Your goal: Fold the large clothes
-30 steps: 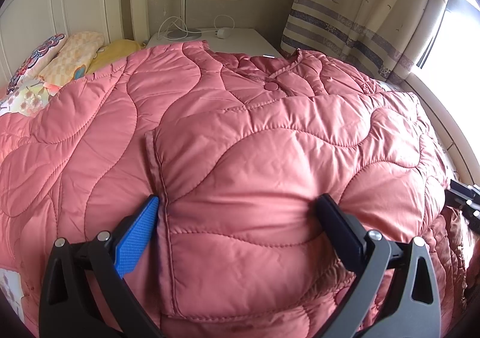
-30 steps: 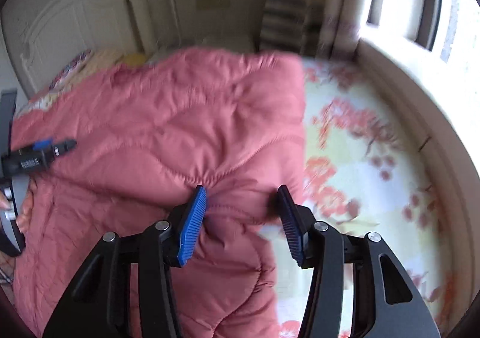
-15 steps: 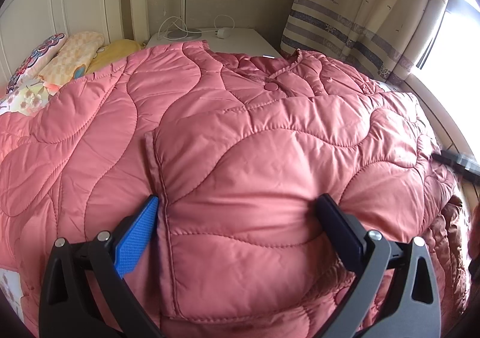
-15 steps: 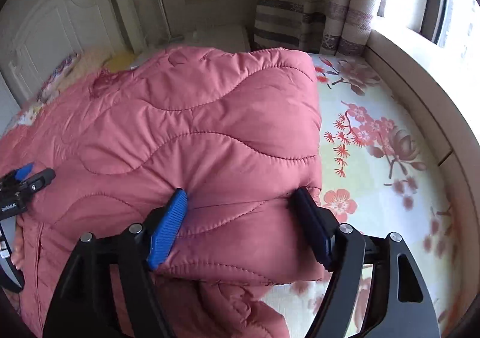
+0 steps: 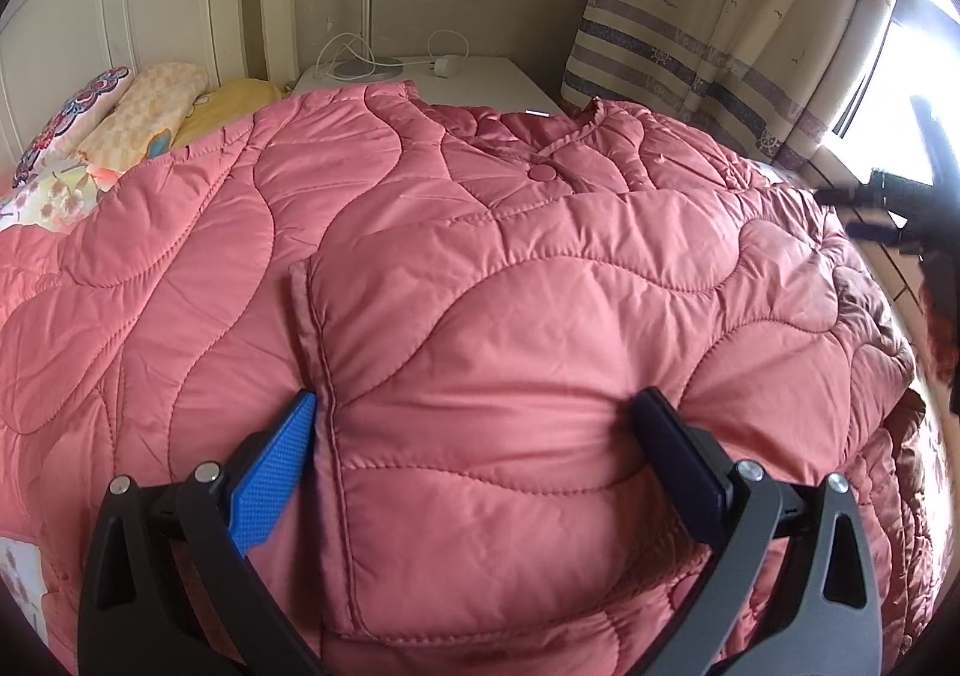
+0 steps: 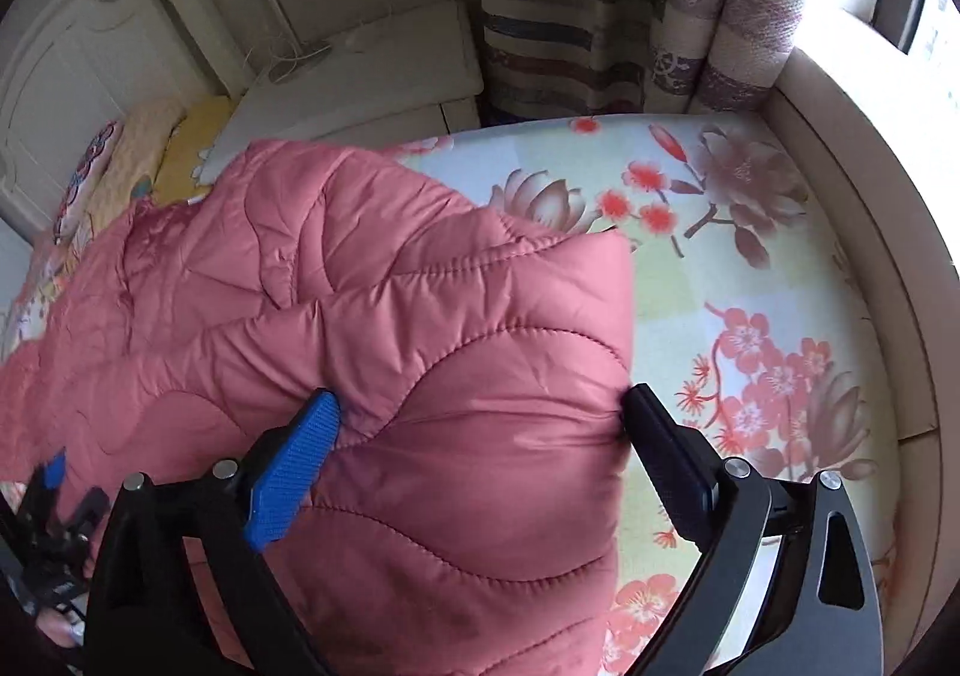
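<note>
In the left wrist view, the big pink coat (image 5: pixel 480 268) fills the middle of the frame, lying on the bed with its collar button near the top middle. The left gripper (image 5: pixel 474 430) at the bottom stands wide, with a puffy fold between its fingers; both pads touch the cloth, but I cannot tell if they squeeze it. To fold well, this side should hold flat while the other side is laid down smooth. In the right wrist view, the coat fills the left and middle, and the flowered sheet (image 6: pixel 768 280) shows on the right. The right gripper (image 6: pixel 480 418) at the bottom has just been opening wide, with the folded part between its fingers, so it looks like it is letting go.
</note>
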A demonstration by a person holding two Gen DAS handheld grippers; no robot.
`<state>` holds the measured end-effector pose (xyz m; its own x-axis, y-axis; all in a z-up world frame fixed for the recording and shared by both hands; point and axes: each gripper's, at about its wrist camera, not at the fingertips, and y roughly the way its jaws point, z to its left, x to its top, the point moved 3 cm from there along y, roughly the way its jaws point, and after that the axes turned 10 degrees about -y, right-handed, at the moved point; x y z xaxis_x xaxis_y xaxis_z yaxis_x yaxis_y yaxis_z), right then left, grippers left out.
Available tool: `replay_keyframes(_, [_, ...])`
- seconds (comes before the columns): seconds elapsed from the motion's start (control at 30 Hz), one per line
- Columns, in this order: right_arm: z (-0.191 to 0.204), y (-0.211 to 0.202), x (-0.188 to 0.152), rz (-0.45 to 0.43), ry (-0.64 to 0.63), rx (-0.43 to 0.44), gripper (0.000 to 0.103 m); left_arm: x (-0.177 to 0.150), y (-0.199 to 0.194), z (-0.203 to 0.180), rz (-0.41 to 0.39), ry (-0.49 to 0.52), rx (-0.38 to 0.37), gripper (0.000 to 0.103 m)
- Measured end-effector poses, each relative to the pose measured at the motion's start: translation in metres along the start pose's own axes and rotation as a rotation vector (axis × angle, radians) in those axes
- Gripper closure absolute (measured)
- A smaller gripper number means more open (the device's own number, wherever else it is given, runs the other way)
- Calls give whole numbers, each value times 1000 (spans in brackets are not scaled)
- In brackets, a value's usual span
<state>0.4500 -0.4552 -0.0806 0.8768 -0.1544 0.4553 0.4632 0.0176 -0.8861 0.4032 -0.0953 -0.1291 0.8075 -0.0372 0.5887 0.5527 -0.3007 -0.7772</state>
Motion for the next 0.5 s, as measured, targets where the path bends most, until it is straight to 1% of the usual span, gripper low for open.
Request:
replay_keyframes(0.03, [-3,-6,6,-37,23,1,11,0,-1,0,0,-1,-2,2])
replay_keyframes(0.07, [-4,-8,11,-53,44,8,11,0,-1,0,0,-2,-3,2])
replay_keyframes(0.13, [-1,-2,17,-62,44,31,11,0,-1,0,0,-6,-7,2])
replay_keyframes(0.2, [8,12,17,-33,-1,-7,11,0,-1,0,0,-7,-8,2])
replay_keyframes(0.23, [16,20,14,2,-36,-44,11,0,-2,0,-1,-9,-11,2])
replay_keyframes(0.27, [19,22,13,15,-54,-71,11,0,-2,0,-1,-11,-12,2])
replay_keyframes(0.3, [20,18,12,12,-53,-82,11,0,-2,0,-1,-11,-13,2])
replay_keyframes(0.37, [24,-3,7,-7,-11,-122,12,0,-2,0,-1,-10,-11,2])
replay_keyframes(0.4, [29,-22,4,-69,-5,-156,14,0,-2,0,-2,-11,-12,2])
replay_keyframes(0.43, [39,-51,-1,-178,-9,-163,14,1,-2,0,-2,-13,-15,2])
replay_keyframes(0.47, [53,-76,-9,-268,-23,-142,14,2,-3,2,-5,-24,-30,2])
replay_keyframes(0.5, [68,-94,-17,-325,-53,-107,12,4,-6,6,-4,-46,-56,2])
